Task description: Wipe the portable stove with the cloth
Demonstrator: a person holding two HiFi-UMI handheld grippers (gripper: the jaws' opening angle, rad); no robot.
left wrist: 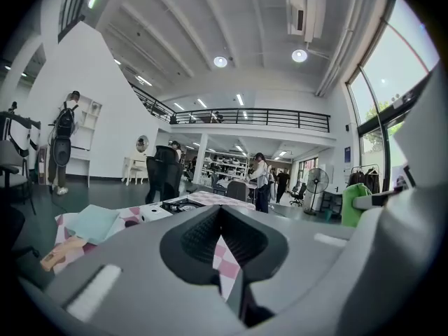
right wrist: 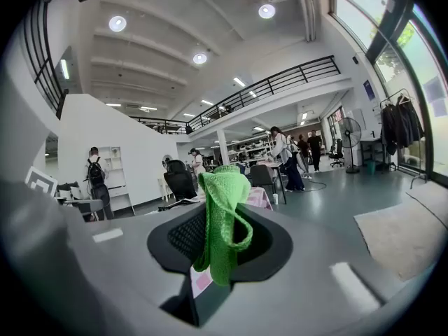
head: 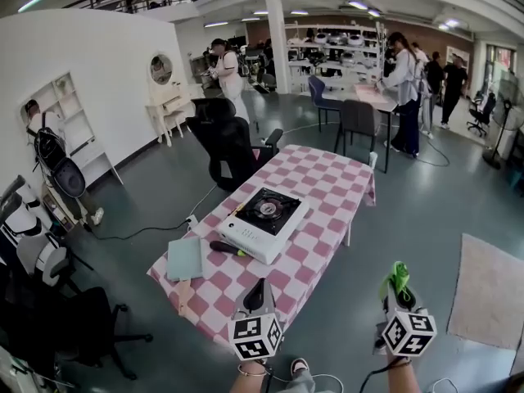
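The person's wrists (head: 254,373) run off the head view's lower edge. The left claw (head: 258,291) covers part of the near edge of the bench (head: 327,182). The lower end of the cloth (right wrist: 222,215) vanishes between the jaws of the right claw (head: 399,295). A dark tool (head: 227,249) beside the portable stove (head: 266,219) is too small to identify.

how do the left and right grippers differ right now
The right gripper is clamped on the green cloth; the left gripper is shut on nothing. The left is at the table's near edge, the right over the floor. Both sit short of the stove.
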